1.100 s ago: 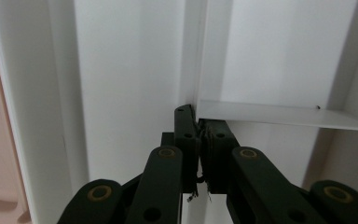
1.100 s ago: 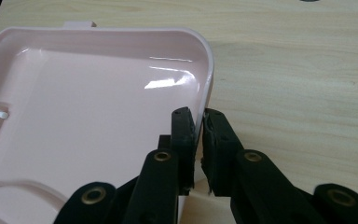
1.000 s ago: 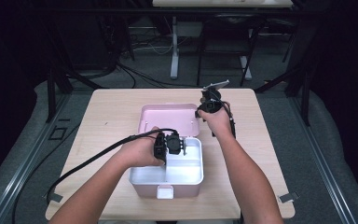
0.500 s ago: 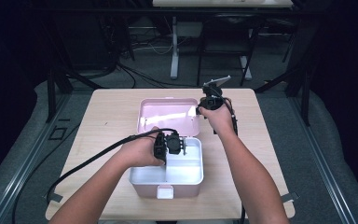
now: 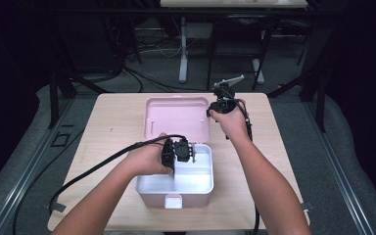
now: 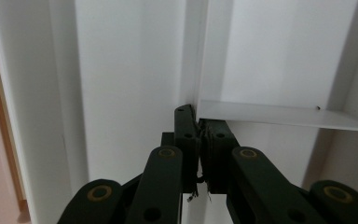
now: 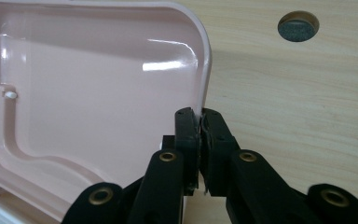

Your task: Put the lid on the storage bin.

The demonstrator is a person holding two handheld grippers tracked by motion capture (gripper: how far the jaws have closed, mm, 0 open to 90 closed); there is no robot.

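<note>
A pink box (image 5: 147, 192) stands near the table's front, and a white tray (image 5: 196, 180) sits inside it. The pink lid (image 5: 176, 117) is swung back behind the box. My left gripper (image 5: 185, 152) reaches down into the tray. Its jaws are shut on a white divider wall (image 6: 198, 56), seen close up around the left gripper (image 6: 199, 122). My right gripper (image 5: 212, 112) is at the lid's right edge. In the right gripper view, the right gripper (image 7: 200, 119) pinches the lid's rim (image 7: 206, 60), with the lid's glossy inside (image 7: 98, 93) to the left.
The box sits on a light wooden table (image 5: 112, 132) with bare wood on all sides. A round cable hole (image 7: 298, 25) lies in the tabletop beyond the lid. A black cable (image 5: 103, 164) trails left off the table. A white latch (image 5: 174, 200) faces the front edge.
My right gripper has risen a little with the lid's right edge in it, so the lid stands a bit higher. The left gripper has stayed in place in the tray.
</note>
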